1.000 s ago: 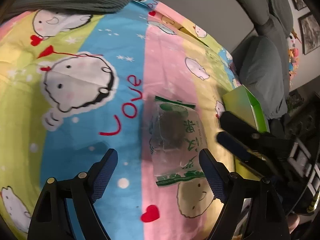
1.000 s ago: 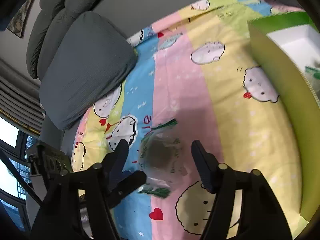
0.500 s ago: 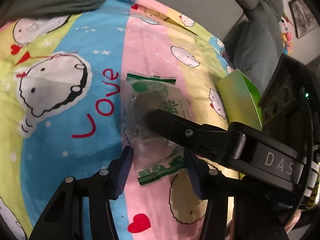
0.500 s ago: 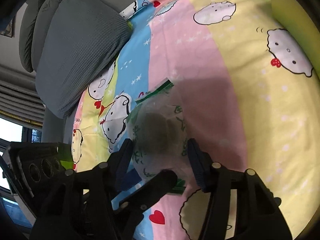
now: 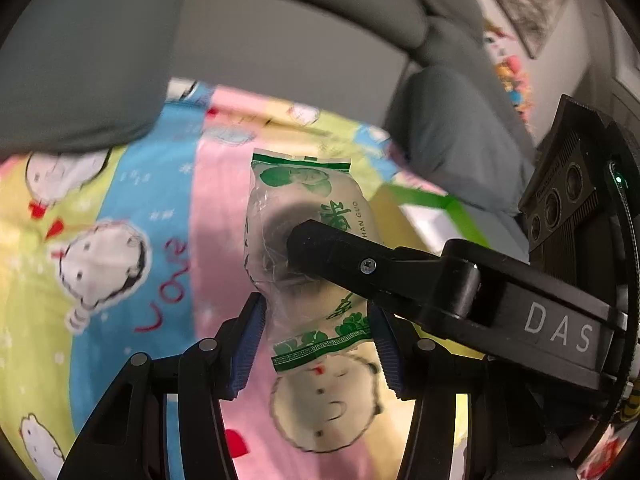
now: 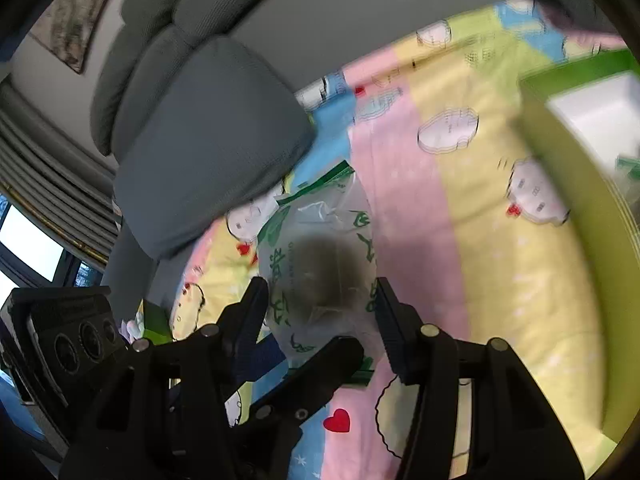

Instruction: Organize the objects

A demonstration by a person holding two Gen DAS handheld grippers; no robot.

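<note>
A clear snack packet (image 5: pixel 308 240) with green print and a dark round cake inside is held up above the cartoon bedsheet. My left gripper (image 5: pixel 318 340) is shut on its lower end. My right gripper (image 6: pixel 322 308) is shut on its sides, and one right finger crosses the left wrist view (image 5: pixel 360 264). The packet also shows in the right wrist view (image 6: pixel 320 256), with a left finger (image 6: pixel 316 368) under it. A green box (image 6: pixel 568 184) with a white inside stands at the right on the bed.
The striped cartoon bedsheet (image 5: pixel 160 248) covers the bed. Grey pillows (image 6: pixel 208 140) and a grey headboard lie behind. The green box also shows in the left wrist view (image 5: pixel 436 208). Framed pictures hang on the wall.
Both grippers closed onto the packet and lifted it off the sheet. The views tilted up toward the pillows and headboard.
</note>
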